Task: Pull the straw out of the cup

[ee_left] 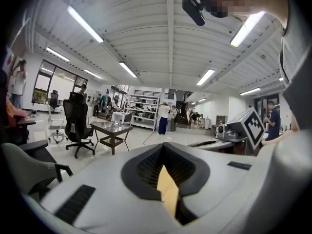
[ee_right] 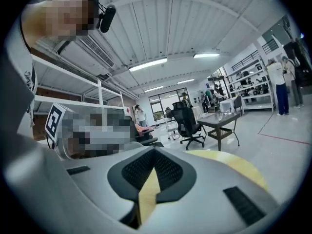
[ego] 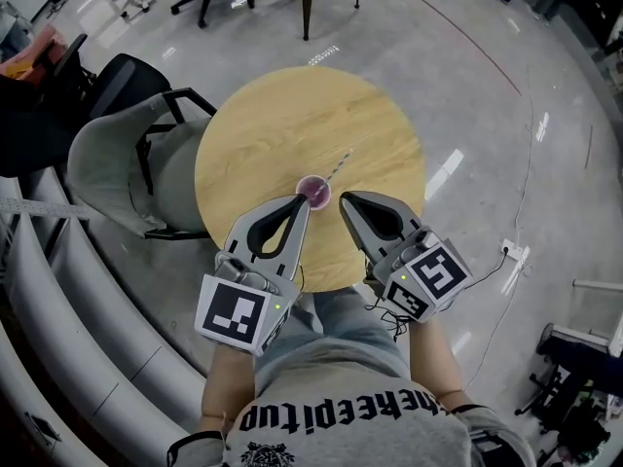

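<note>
a small cup with a purple rim [ego: 313, 190] stands on the round pale wooden table [ego: 282, 115], a little in from the edge nearest the person and about midway along it. a thin striped straw [ego: 337, 168] rises out of the cup and leans toward the table's far right edge. neither gripper holds the straw.

the left gripper [ego: 303, 201] reaches in over the near edge. its jaws are pressed together with nothing in them, and their tip is just beside the cup's near left side; contact cannot be told. the right gripper [ego: 344, 200] comes in beside it, its jaws also closed together and empty, the tip near the cup's right side but apart from it.

a grey padded chair [ego: 112, 168] stands against the table's left edge.
</note>
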A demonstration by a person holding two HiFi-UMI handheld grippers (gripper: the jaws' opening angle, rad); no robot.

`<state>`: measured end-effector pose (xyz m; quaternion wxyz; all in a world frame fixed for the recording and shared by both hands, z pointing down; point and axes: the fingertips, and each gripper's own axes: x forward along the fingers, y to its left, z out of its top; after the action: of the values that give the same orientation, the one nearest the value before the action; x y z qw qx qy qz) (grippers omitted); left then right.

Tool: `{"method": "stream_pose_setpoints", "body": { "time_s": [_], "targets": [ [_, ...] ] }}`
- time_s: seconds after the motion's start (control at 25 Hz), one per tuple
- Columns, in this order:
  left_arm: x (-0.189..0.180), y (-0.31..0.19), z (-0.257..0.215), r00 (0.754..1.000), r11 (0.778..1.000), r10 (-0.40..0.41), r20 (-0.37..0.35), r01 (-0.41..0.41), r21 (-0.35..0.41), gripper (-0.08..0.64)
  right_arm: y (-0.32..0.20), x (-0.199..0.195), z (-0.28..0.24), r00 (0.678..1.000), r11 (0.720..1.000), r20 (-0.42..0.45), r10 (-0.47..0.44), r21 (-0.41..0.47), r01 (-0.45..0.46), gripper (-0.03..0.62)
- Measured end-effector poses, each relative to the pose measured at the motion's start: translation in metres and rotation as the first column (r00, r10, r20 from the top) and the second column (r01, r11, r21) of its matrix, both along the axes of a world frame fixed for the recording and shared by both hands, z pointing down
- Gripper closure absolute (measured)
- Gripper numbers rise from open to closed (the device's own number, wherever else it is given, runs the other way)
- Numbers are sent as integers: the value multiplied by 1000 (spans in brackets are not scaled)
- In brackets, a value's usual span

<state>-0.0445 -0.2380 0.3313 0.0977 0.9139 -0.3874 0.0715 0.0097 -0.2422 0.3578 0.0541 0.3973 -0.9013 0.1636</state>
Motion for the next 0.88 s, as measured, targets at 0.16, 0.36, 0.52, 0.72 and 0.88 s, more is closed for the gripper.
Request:
{"method": "stream_pose_setpoints", "body": {
  "time_s": [0.16,0.36,0.52,0.72,0.88],
  "targets": [
    [2,-4,10,1000,999,-16,9,16,-42,537,-8,3,17,1000,999,-12,-19,-36,19,574],
    [5,-7,20,999,996,-35,19,37,-87,537,-15,7,36,999,996,-22,-35,-82,33,563],
    [4,-11,24,998,994,-55,21,56,-98,537,-20,9,55,998,991,-27,-48,-124,44,563],
    [0,-20,27,996,992,-84,20,85,-92,537,-30,12,78,998,983,-37,-57,-179,50,561],
    [0,-21,32,994,987,-103,30,106,-123,537,-34,15,94,997,973,-43,-67,-223,56,560]
  ]
}}
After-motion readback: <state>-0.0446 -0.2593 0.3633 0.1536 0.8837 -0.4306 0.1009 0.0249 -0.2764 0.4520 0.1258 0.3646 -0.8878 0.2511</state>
